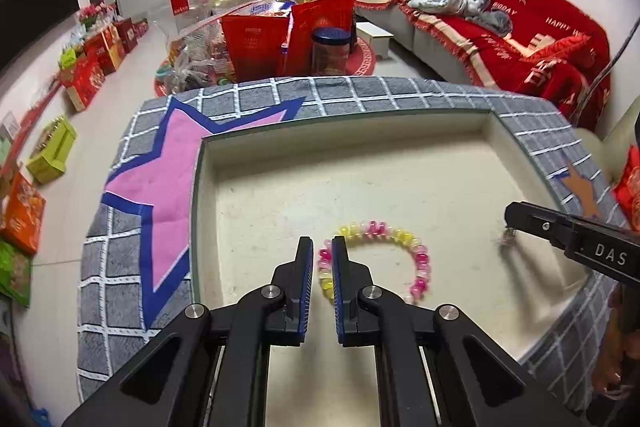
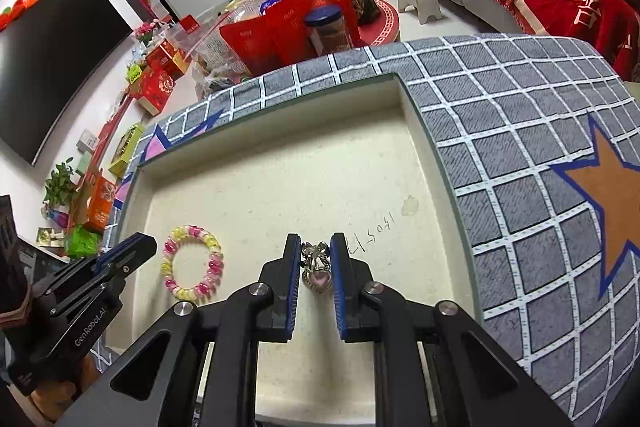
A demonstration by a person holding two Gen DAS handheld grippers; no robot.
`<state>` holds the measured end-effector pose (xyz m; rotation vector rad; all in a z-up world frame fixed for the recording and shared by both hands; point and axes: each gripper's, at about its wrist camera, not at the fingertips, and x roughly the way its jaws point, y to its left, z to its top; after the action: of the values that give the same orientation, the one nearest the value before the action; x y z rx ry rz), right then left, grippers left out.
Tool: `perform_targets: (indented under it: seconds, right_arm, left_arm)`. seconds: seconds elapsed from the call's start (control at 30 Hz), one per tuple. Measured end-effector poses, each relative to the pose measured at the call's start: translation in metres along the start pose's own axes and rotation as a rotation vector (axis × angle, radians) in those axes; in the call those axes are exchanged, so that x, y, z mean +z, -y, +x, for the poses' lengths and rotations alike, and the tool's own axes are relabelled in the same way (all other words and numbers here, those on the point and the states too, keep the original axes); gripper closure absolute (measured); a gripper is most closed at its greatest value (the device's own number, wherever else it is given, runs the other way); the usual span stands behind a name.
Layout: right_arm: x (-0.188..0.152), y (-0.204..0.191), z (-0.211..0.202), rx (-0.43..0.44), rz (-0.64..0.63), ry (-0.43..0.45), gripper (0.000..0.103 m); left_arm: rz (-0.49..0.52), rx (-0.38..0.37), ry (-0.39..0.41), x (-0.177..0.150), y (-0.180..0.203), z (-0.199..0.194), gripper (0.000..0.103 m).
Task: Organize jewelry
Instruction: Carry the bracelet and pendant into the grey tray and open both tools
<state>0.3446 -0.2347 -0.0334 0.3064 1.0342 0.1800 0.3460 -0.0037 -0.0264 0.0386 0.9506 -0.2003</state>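
Right wrist view: right tool [image 2: 316, 259] pinches a silver pendant [image 2: 316, 267]; left tool [image 1: 322, 259] grips the bead bracelet [image 1: 376, 259] — either could slip out above the tray [image 2: 280, 107].

Red-covered sofa [image 1: 500, 23] along white wall; pale floor [image 1: 120, 67]; dark TV [image 2: 52, 67].

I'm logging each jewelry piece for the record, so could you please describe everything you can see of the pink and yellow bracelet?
The bracelet is a closed loop of glossy, translucent beads that look like plastic or glass, in runs of hot pink, pale pink and yellow. In the left wrist view its left side sits between the pads of the left gripper, which is shut on it. The rest lies over the cream floor of the shallow tray, near the tray's left side; whether it rests there or hangs just above is unclear. Nothing else touches it.
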Motion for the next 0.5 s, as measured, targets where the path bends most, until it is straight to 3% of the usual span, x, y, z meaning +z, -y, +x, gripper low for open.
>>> perform_targets:
  seconds: [0.23, 0.27, 0.3, 0.37, 0.5]
  right_arm:
    - [-0.006, -0.001, 0.008, -0.027, -0.014, -0.024, 0.084]
    - [-0.006, -0.001, 0.008, -0.027, -0.012, -0.023, 0.077]
    - [-0.006, 0.0, 0.006, -0.017, -0.005, -0.018, 0.058]
    - [-0.006, 0.002, 0.002, 0.0, 0.011, -0.008, 0.039]
    - [-0.003, -0.001, -0.017, 0.035, 0.017, 0.032, 0.039]
  left_arm:
    - [0.087, 0.083, -0.004, -0.006, 0.012, 0.008, 0.076]
    - [0.094, 0.093, -0.001, -0.008, 0.013, 0.007, 0.076]
    - [0.097, 0.097, 0.001, -0.009, 0.014, 0.006, 0.076]
    - [0.095, 0.09, 0.004, -0.009, 0.014, 0.003, 0.076]
    - [0.094, 0.085, 0.039, -0.011, 0.016, -0.009, 0.076]
